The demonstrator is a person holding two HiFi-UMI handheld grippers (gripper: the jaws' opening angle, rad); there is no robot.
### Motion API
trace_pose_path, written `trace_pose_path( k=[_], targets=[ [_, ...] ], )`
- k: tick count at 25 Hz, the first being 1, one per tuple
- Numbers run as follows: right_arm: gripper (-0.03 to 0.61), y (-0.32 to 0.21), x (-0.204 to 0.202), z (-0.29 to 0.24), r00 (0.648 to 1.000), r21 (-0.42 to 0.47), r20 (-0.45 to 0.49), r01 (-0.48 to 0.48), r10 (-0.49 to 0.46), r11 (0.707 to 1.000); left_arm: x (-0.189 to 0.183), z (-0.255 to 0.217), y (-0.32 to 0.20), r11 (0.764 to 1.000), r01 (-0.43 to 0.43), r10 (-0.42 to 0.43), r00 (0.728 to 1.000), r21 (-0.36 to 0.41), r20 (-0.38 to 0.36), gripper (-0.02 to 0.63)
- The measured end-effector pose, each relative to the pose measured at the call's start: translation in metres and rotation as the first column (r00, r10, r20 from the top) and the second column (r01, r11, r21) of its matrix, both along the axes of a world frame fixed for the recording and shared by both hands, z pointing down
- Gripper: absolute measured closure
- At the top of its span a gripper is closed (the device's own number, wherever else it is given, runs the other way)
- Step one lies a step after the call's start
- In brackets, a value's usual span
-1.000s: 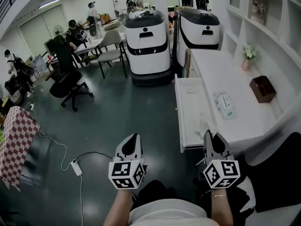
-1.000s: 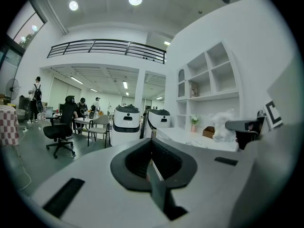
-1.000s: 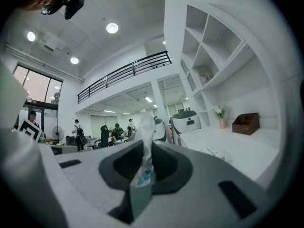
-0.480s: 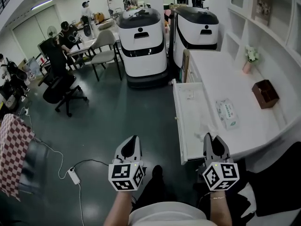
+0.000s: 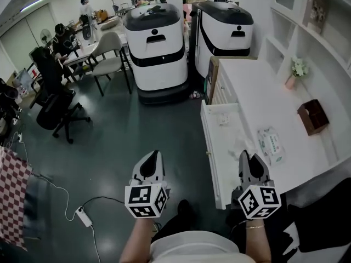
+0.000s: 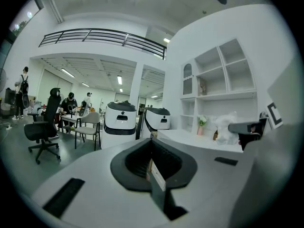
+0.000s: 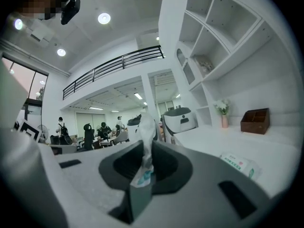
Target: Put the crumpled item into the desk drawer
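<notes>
My right gripper (image 5: 245, 154) is shut on a crumpled white tissue (image 5: 242, 145), held low beside the front corner of the open white desk drawer (image 5: 215, 147). In the right gripper view the tissue (image 7: 146, 129) sticks up from between the closed jaws of that gripper (image 7: 144, 161). My left gripper (image 5: 155, 154) hangs over the dark floor to the left of the drawer, shut with nothing in it (image 6: 153, 169). The left gripper view also catches the tissue (image 6: 225, 126) at its right side.
A wipes pack (image 5: 270, 144), a brown box (image 5: 313, 116) and a small flower vase (image 5: 296, 71) stand on the white desk (image 5: 255, 92). A small scrap (image 5: 223, 120) lies in the drawer. Two white robots (image 5: 156, 45) stand behind it. A power strip (image 5: 83, 217) lies on the floor.
The whole view has advanced: the desk and drawer sit closer and lower in frame. Both grippers keep their pose, and the right one still holds the tissue.
</notes>
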State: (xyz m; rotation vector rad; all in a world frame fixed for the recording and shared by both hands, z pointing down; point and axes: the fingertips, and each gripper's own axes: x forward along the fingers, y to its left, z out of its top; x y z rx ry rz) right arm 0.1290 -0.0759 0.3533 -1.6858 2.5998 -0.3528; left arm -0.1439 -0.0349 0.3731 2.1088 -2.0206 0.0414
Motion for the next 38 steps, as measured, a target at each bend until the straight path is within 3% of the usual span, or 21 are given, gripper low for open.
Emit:
trace_pose_path(
  k=[8, 18, 38],
  targets=[
    [0.531, -0.046, -0.011, -0.005, 0.996, -0.003, 0.011, -0.094, 0.094, 0.996, -0.024, -0.004, -0.059, 0.998, -0.062, 0.062, 0.998, 0.014, -0.006, 0.618],
    [0.531, -0.061, 0.0, 0.0, 0.985, -0.018, 0.003, -0.173, 0.173, 0.985, -0.032, 0.002, -0.083, 0.995, -0.104, 0.104, 0.994, 0.0, -0.017, 0.618],
    [0.531, -0.093, 0.019, 0.028, 0.977, -0.067, 0.024, -0.208, 0.21, 0.976, 0.002, 0.01, -0.126, 0.981, -0.19, 0.191, 0.981, -0.028, 0.018, 0.618]
  ],
)
